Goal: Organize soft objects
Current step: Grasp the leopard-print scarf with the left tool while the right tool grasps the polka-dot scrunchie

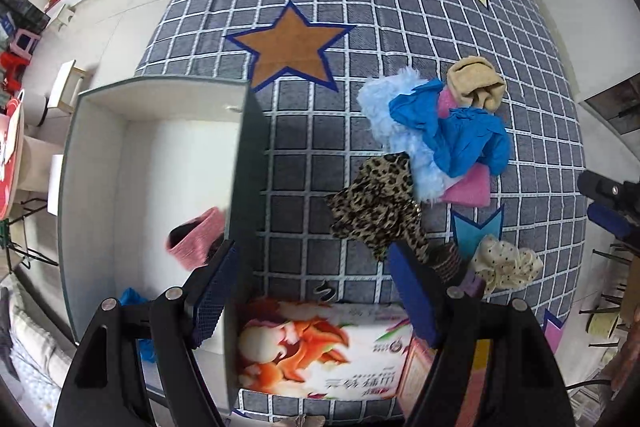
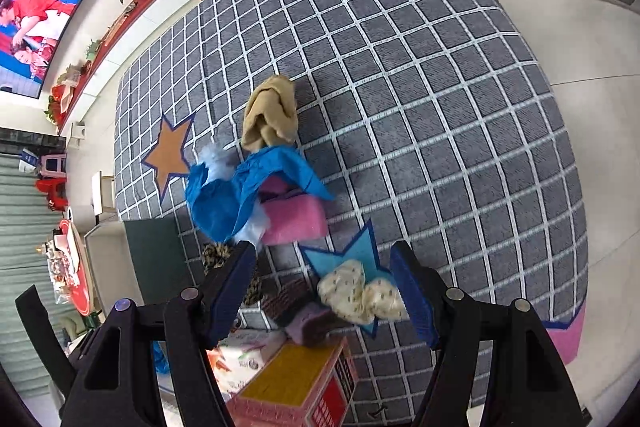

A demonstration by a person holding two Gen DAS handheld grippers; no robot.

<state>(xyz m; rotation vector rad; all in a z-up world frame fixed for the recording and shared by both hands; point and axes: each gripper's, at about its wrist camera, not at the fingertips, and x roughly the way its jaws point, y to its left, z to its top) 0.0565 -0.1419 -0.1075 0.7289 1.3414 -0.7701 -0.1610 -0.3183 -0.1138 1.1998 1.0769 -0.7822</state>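
Note:
A heap of soft things lies on the checked rug point(image 1: 400, 7): a blue garment point(image 1: 452, 131), pale blue fluff point(image 1: 380, 107), a beige cloth point(image 1: 476, 83), a pink towel point(image 1: 468, 189) and a leopard-print cloth point(image 1: 380, 207). A cream dotted cloth point(image 2: 360, 291) lies apart from the heap, beside a brown and purple knit piece point(image 2: 304, 311). My right gripper point(image 2: 324, 295) hangs open above the dotted cloth, pads not pressing it. My left gripper point(image 1: 312, 295) is open with nothing between its fingers, over the edge of a white bin point(image 1: 96, 155). A pink knit item point(image 1: 196, 239) lies in that bin.
A printed tissue pack point(image 1: 320, 351) and a pink and yellow carton point(image 2: 296, 387) sit at the rug's near edge by the bin's dark wall point(image 2: 156, 259). The other gripper point(image 1: 608, 199) shows at the right edge. A low cabinet and a screen point(image 2: 36, 19) stand beyond the rug.

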